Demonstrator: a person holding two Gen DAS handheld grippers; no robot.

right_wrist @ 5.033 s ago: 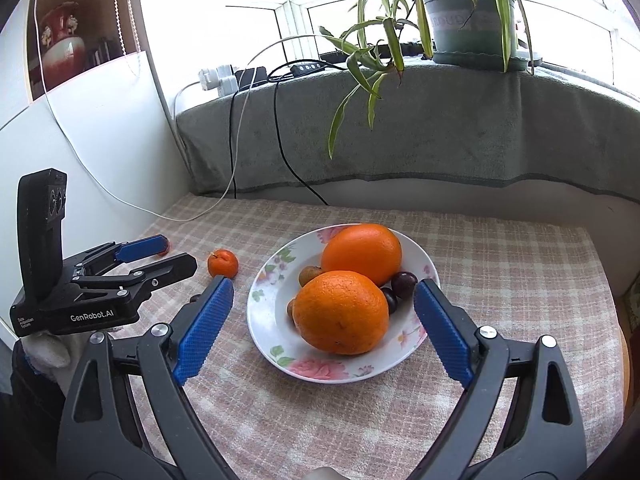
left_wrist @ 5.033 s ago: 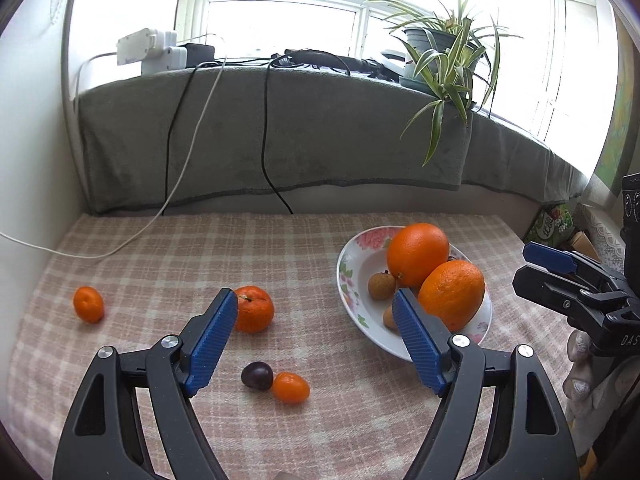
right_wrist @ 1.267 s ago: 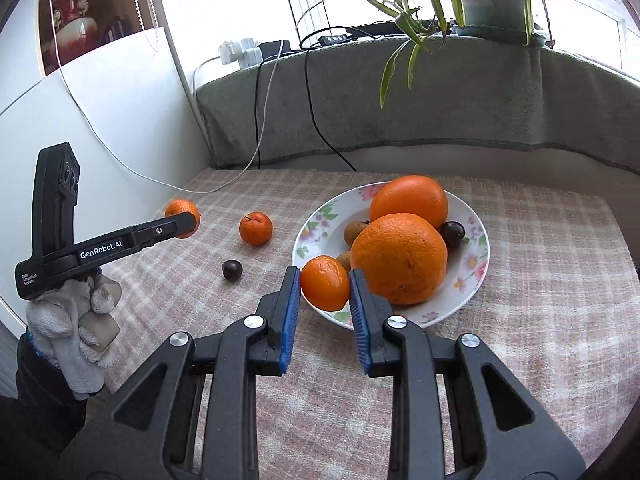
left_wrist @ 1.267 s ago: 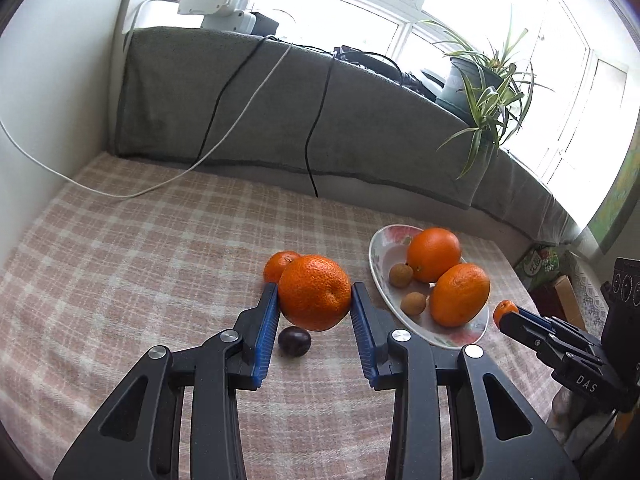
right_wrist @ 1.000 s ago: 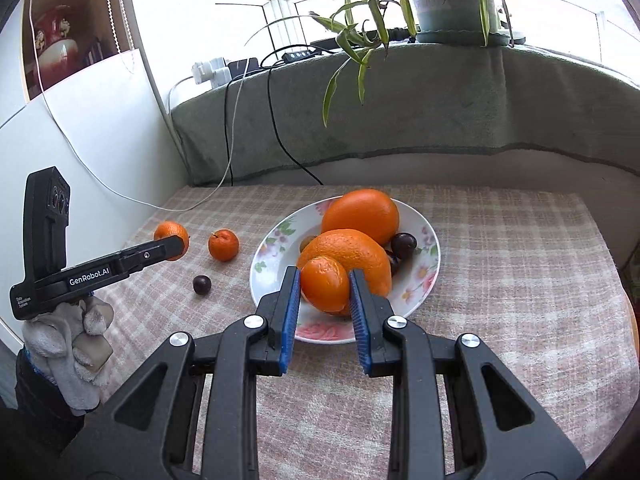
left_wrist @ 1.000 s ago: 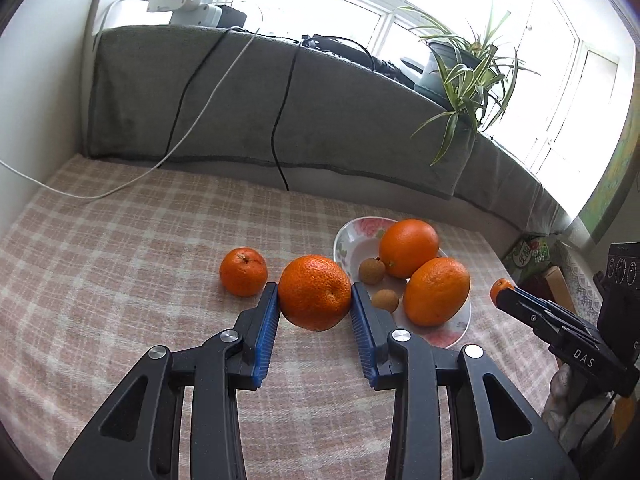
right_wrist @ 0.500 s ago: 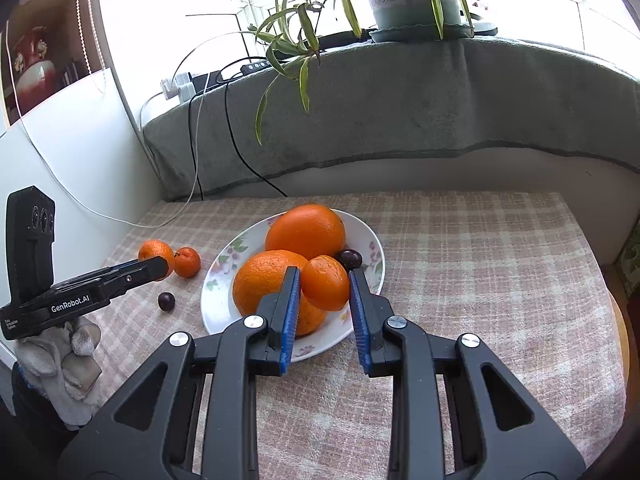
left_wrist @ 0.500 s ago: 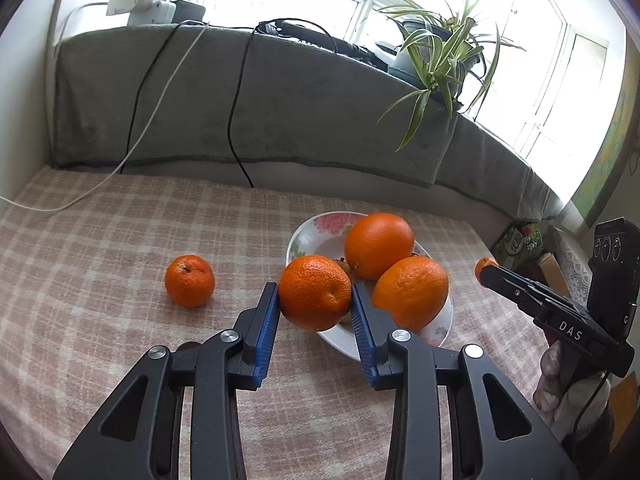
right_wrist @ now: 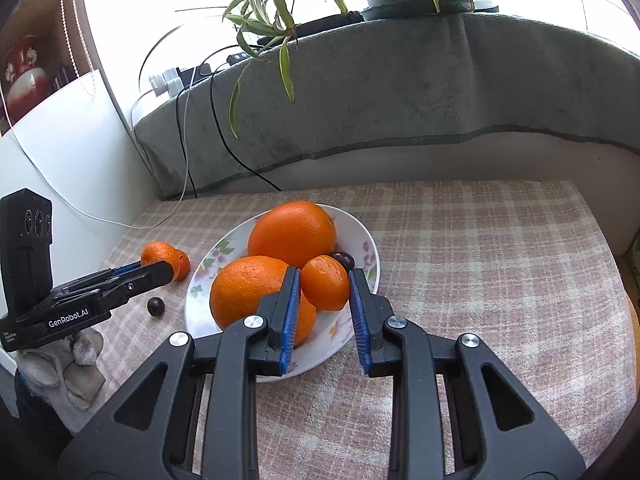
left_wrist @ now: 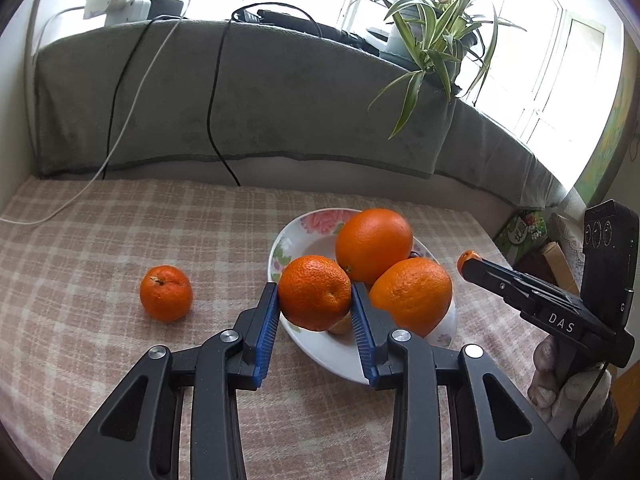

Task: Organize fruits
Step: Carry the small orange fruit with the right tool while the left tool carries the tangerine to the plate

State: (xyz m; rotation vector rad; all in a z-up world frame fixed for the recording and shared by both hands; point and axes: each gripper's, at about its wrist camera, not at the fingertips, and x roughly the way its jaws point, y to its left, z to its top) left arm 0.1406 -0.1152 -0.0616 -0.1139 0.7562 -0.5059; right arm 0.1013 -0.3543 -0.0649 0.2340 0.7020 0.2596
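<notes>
My left gripper (left_wrist: 315,300) is shut on a mandarin (left_wrist: 314,293) and holds it over the near left rim of the flowered white plate (left_wrist: 294,236). My right gripper (right_wrist: 325,284) is shut on a small orange fruit (right_wrist: 325,282) and holds it above the plate's right side (right_wrist: 368,248). The plate holds two large oranges (left_wrist: 374,244) (left_wrist: 411,296), a dark plum (right_wrist: 343,259) and a small brown fruit (left_wrist: 339,326). Another mandarin (left_wrist: 165,293) lies on the checked cloth left of the plate. A dark plum (right_wrist: 156,306) lies on the cloth near it.
The table has a pink checked cloth (left_wrist: 120,232). A grey-covered sill (left_wrist: 260,100) runs behind it with black and white cables hanging down. A spider plant (left_wrist: 432,40) overhangs the back right. A white wall (right_wrist: 80,152) bounds the left side. Boxes (left_wrist: 524,232) stand past the right edge.
Both grippers, each holding its fruit, have moved in toward the plate. The left one now reaches over its rim and the right one is over its right side.
</notes>
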